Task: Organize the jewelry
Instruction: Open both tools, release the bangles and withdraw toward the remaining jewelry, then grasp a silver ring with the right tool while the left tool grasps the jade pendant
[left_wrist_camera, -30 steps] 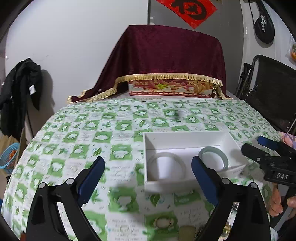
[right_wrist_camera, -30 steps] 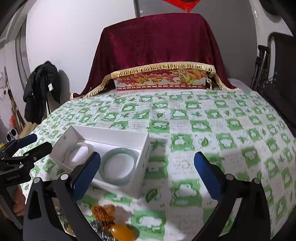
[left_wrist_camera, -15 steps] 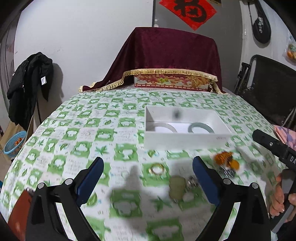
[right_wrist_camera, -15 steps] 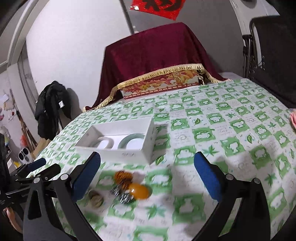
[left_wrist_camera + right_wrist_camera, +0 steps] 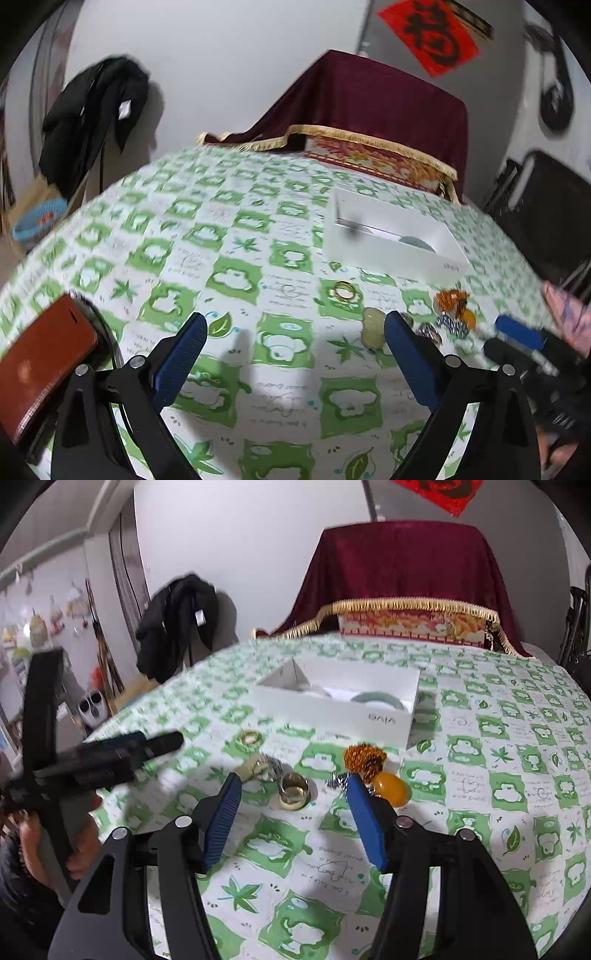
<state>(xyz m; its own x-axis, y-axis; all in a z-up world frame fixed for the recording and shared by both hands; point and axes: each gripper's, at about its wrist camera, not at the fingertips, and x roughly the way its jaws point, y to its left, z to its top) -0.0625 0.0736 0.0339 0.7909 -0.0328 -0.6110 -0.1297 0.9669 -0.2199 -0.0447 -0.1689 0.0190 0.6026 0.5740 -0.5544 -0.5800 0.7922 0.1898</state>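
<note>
The wide gold band ring (image 5: 293,794) lies at twelve o'clock between the spread fingers of the right claw (image 5: 293,805), nearer than the empty, released left claw (image 5: 291,354).

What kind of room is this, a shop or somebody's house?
Most likely a lived-in home, not a shop: a table under a green-and-white patterned tablecloth, a dark jacket hanging by the wall, a red paper decoration on the wall, and a maroon fringed cloth draped over something.
</note>
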